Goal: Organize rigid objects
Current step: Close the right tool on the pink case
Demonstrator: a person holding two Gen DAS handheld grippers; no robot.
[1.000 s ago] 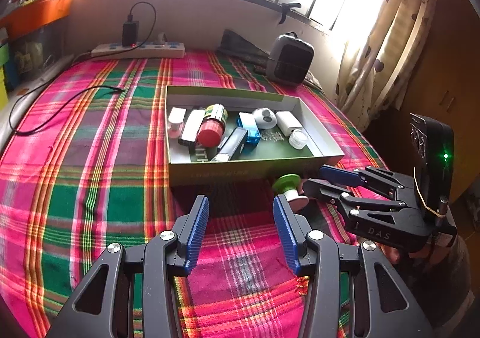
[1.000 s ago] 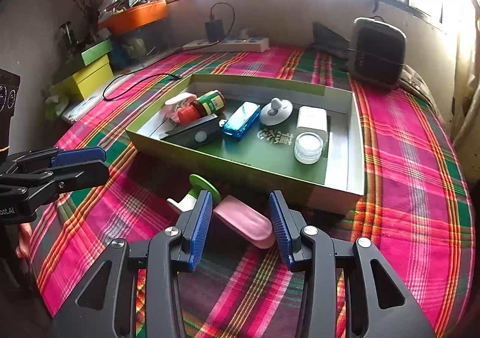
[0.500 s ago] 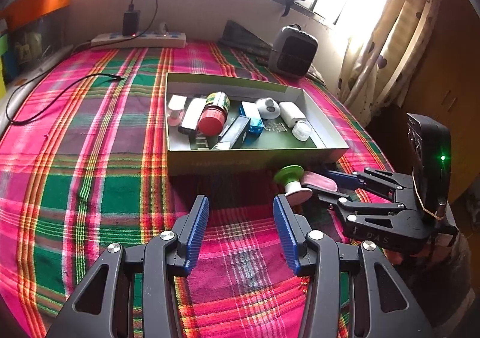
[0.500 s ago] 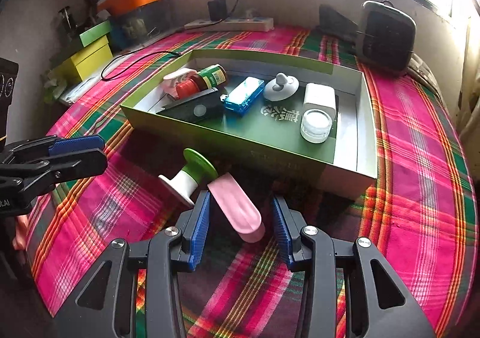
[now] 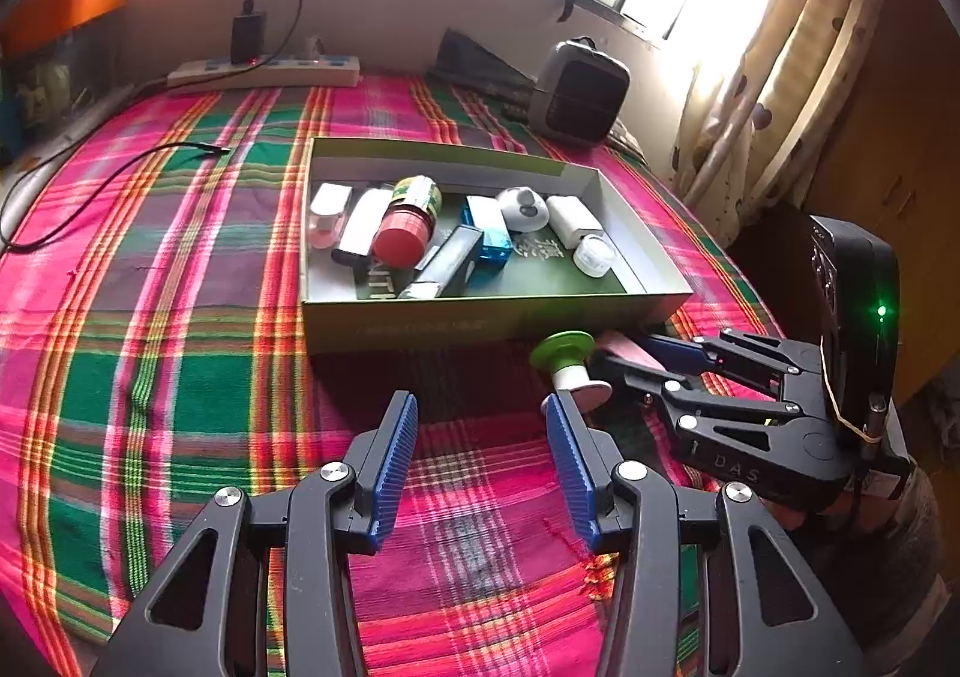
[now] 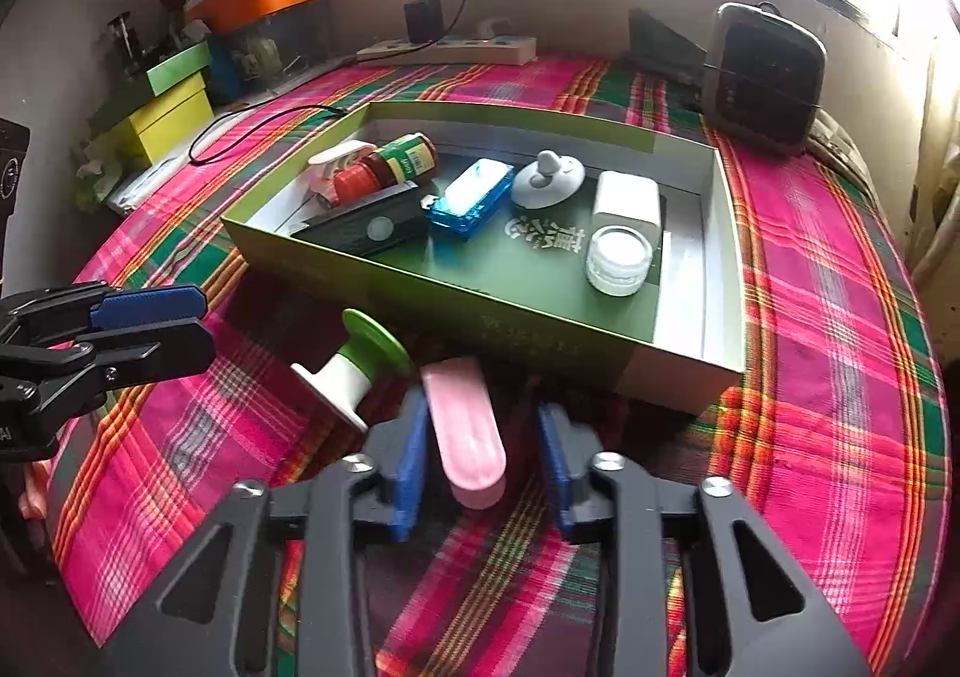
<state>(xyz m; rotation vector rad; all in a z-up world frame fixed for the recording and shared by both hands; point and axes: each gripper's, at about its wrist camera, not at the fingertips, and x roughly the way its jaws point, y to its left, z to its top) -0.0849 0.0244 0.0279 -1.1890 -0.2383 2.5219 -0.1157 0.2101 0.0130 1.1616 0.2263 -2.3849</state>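
Plaid bedspread (image 6: 828, 281) underneath. Right gripper (image 6: 483, 458) closing around pink case (image 6: 465, 431), pads not yet pressing; left gripper (image 5: 480, 467) open, empty. Best centred before lifting clear of spool (image 6: 354, 362) toward green box (image 6: 729, 233) ahead.

Power strip (image 5: 264, 72) with charger (image 5: 248, 38) lying along wall, heater (image 5: 579, 92) standing at far edge, curtain (image 5: 756, 77) hanging right.

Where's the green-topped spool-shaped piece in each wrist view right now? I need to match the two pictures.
Left wrist: the green-topped piece lies right of centre, before the box's near wall, just past the right fingertip.
Right wrist: it lies left of centre, beside the pink case.
Shared landmark: the green box behind it.
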